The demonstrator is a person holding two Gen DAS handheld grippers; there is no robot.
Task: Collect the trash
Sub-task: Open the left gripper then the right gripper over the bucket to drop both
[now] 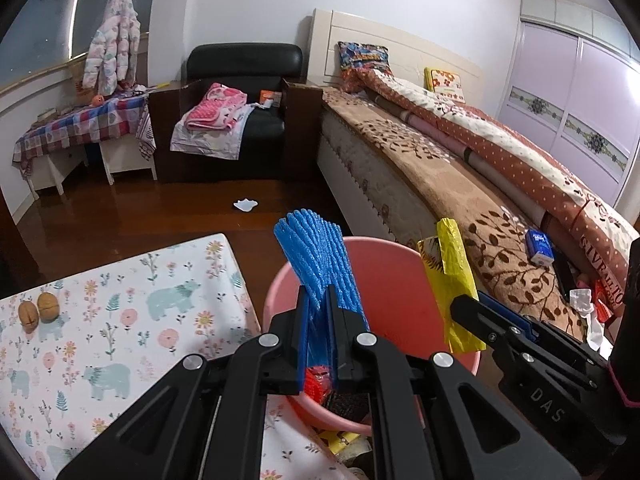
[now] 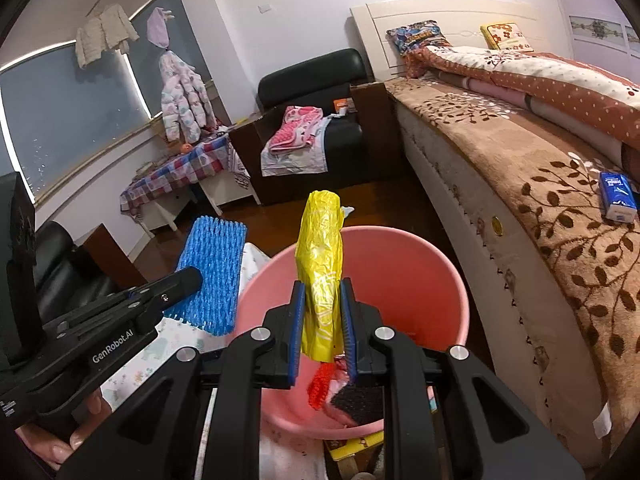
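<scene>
Left gripper clamps blue foam net; right gripper clamps yellow bag, both above the pink bucket, between bed and table.

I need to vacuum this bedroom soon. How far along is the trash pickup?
Done: red netting and a dark scrap already lie in the pink bin. In hand: the left gripper clamps a blue foam net and the right gripper clamps a yellow wrapper, both over the bin, not yet dropped. Left: a white scrap on the floor, and perhaps the litter on the bed edge.
</scene>
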